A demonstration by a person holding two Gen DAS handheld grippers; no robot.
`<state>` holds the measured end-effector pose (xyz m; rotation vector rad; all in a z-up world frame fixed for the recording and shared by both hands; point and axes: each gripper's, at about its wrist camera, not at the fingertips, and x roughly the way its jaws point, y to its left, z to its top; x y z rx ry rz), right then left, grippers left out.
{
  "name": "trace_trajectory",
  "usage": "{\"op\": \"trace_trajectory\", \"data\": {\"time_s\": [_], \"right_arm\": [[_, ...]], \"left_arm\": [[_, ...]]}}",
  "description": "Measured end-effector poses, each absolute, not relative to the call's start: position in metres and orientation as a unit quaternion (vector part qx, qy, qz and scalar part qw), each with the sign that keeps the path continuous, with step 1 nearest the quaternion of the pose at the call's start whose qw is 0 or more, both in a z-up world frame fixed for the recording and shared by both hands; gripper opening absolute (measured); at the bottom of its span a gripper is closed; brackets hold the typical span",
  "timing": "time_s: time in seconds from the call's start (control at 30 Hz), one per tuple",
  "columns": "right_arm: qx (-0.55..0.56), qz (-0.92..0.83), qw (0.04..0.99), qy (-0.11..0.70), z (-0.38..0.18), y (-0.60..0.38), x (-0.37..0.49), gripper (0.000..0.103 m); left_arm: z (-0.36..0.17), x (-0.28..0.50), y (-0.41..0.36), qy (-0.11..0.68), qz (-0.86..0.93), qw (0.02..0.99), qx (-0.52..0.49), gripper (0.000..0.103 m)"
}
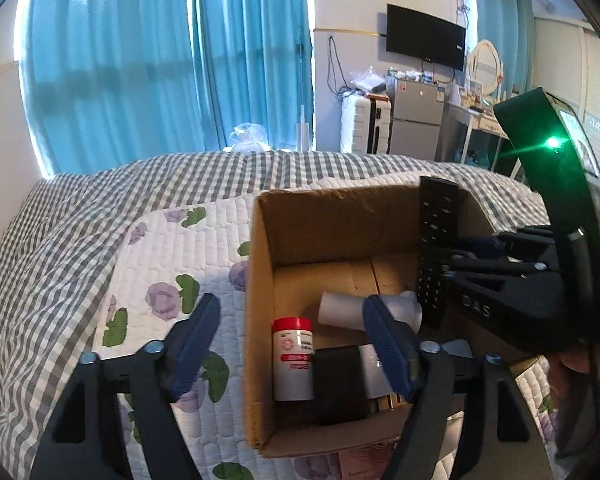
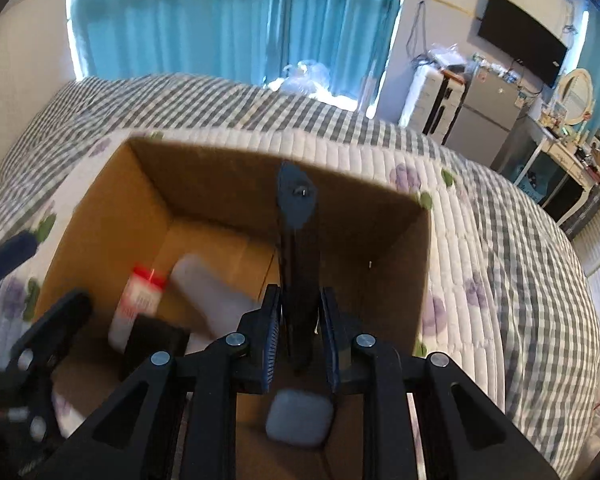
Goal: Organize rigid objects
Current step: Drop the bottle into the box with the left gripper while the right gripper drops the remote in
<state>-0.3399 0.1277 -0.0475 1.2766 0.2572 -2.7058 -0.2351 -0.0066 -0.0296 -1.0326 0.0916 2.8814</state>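
Much of the right wrist view is smeared by blur, so the things low in the cardboard box [image 2: 100, 216] show there only as soft shapes, and a grey rounded object [image 2: 299, 420] under the gripper cannot be identified. In the left wrist view the box's near right corner is cut off behind the left gripper [image 1: 292, 344] and the right gripper [image 1: 452, 266].

The box [image 1: 260, 280] sits open-topped on the bed's quilt [image 1: 172, 240], toward the quilt's right side. Inside it, against the left wall, lies a white bottle with a red cap [image 1: 293, 360], cap toward the far wall. Just beside it is a black block [image 1: 340, 380] on something white, and a white tube-like piece [image 1: 340, 308] lies farther in.

The remote control [image 1: 436, 248] is black and held over the box's right side, near its right wall. Its long axis runs close to upright, the top end above the box rim and the lower end down inside. The right gripper is closed narrowly on the remote's lower part [image 2: 298, 300]. The left gripper stands wide, with nothing between its fingers, above the box's near left edge.
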Motion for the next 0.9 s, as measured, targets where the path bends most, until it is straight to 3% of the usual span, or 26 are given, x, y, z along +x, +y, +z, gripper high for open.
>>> {"op": "trace_trajectory", "data": {"time_s": [0.03, 0.07, 0.2, 0.3, 0.47, 0.53, 0.7, 0.9], "right_arm": [[0.419, -0.903, 0.064, 0.077, -0.044, 0.128, -0.341, 0.052], [0.411, -0.907, 0.061, 0.068, -0.039, 0.129, -0.339, 0.057], [0.392, -0.916, 0.062, 0.06, -0.018, 0.133, -0.32, 0.057], [0.382, -0.92, 0.057, 0.073, -0.001, 0.135, -0.294, 0.066], [0.361, -0.928, 0.052, 0.078, 0.034, 0.145, -0.245, 0.089], [0.354, -0.931, 0.051, 0.078, 0.046, 0.148, -0.223, 0.093], [0.342, -0.935, 0.057, 0.072, 0.057, 0.157, -0.178, 0.096], [0.357, -0.93, 0.061, 0.059, 0.024, 0.167, -0.151, 0.103]], "left_arm": [[-0.027, -0.233, -0.009, 0.026, 0.941, 0.039, -0.335, 0.079], [-0.025, -0.231, -0.011, 0.023, 0.941, 0.038, -0.334, 0.079], [-0.01, -0.218, -0.018, 0.017, 0.944, 0.03, -0.327, 0.08], [0.004, -0.202, -0.022, 0.011, 0.948, 0.018, -0.319, 0.09], [0.028, -0.162, -0.021, 0.031, 0.953, 0.009, -0.302, 0.095], [0.036, -0.147, -0.021, 0.036, 0.954, 0.002, -0.296, 0.101], [0.043, -0.115, -0.019, 0.036, 0.958, 0.001, -0.286, 0.102], [0.014, -0.106, -0.014, 0.036, 0.951, -0.001, -0.306, 0.102]]}}
